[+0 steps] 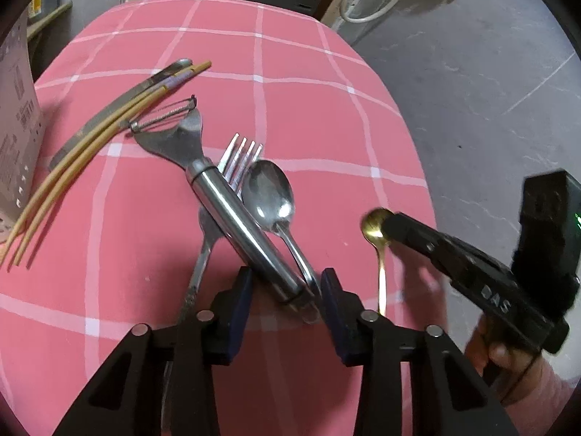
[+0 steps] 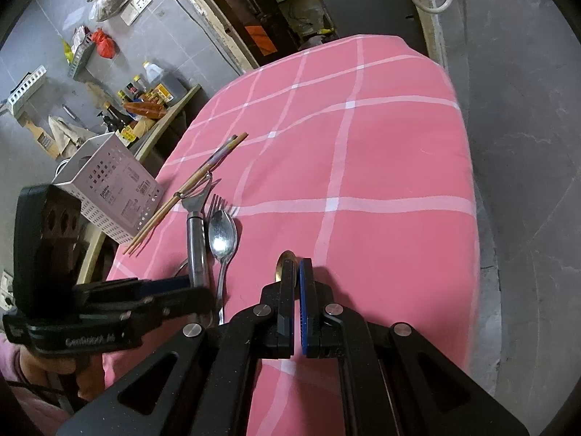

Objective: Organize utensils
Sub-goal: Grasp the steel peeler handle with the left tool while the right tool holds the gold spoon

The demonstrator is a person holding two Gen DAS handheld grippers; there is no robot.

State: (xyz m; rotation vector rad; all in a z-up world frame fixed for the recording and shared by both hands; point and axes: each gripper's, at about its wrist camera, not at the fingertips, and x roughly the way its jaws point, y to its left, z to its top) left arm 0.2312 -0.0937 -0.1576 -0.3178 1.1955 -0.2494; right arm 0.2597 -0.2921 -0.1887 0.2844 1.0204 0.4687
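On the pink checked tablecloth (image 1: pixel 308 83) lie a steel peeler (image 1: pixel 232 210), a fork (image 1: pixel 239 152) under it and a silver spoon (image 1: pixel 268 192) beside it. My left gripper (image 1: pixel 287 279) is open, its fingers either side of the peeler's handle end and the spoon's handle. To the right lies a small gold spoon (image 1: pixel 374 223). My right gripper (image 2: pixel 297 265) is shut, its tips at the gold spoon's (image 2: pixel 284 257) bowl and neck. Two chopsticks (image 1: pixel 90 138) and a table knife (image 1: pixel 120 105) lie at the left.
A white perforated utensil holder (image 2: pixel 116 189) stands at the table's left edge, close to the chopsticks. The cloth's right edge drops to a grey floor (image 1: pixel 490 91). A person's hand (image 1: pixel 501 356) holds the right gripper. Shelves with clutter stand beyond the table.
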